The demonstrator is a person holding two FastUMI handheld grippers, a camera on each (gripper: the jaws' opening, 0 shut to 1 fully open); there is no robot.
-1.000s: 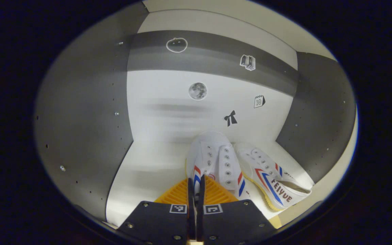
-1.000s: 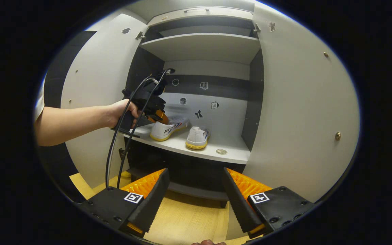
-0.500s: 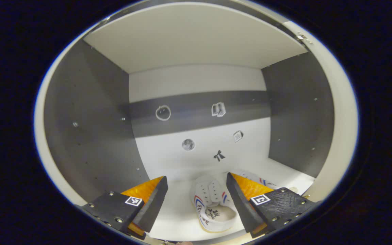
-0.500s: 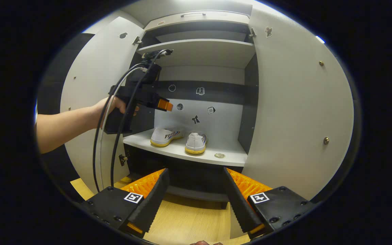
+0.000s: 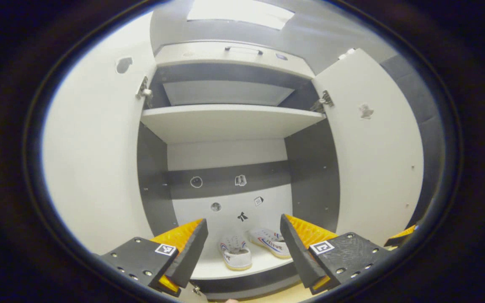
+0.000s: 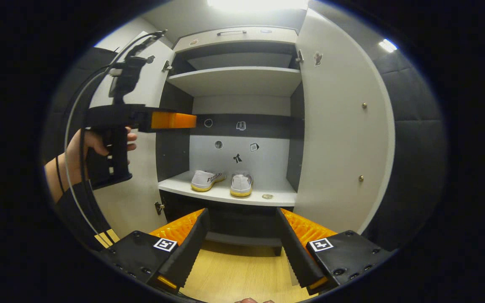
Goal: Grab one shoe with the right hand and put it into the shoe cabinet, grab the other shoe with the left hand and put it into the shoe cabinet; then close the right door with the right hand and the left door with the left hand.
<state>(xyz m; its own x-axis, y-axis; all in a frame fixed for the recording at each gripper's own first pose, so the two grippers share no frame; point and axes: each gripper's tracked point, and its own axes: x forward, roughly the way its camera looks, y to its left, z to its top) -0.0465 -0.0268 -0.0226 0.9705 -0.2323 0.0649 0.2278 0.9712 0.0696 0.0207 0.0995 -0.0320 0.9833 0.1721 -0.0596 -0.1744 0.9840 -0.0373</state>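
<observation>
Right gripper view, left to right: a hand (image 6: 83,147) held the left tongs (image 6: 174,120) level in front of the open left door (image 6: 141,88), clear of the cabinet (image 6: 236,35); from this side their spread could not be told. Cables ran from the tool down past the wrist.

Left gripper view: the left tongs (image 5: 242,246) stood spread wide, nothing between the fingers, pointing into the cabinet from outside it.

Both shoes sat on the middle shelf (image 6: 267,197), side by side, near each other. The left shoe (image 6: 206,180) lay angled, its heel toward the front left; the right shoe (image 6: 241,185) sat heel-out, just beside it. In the left gripper view the same pair showed between the fingers: left shoe (image 5: 235,251), right shoe (image 5: 273,243).

A small round thing (image 6: 267,196) lay on the shelf right of the shoes, near the front edge; what it was could not be told.

Small stickers (image 6: 237,158) dotted the back panel above the shoes.

The right door (image 6: 339,139) stood open, two small knobs on its face.

The right tongs (image 6: 242,248) were spread wide and empty, held low over the wooden floor (image 6: 238,273) in front of the cabinet
</observation>
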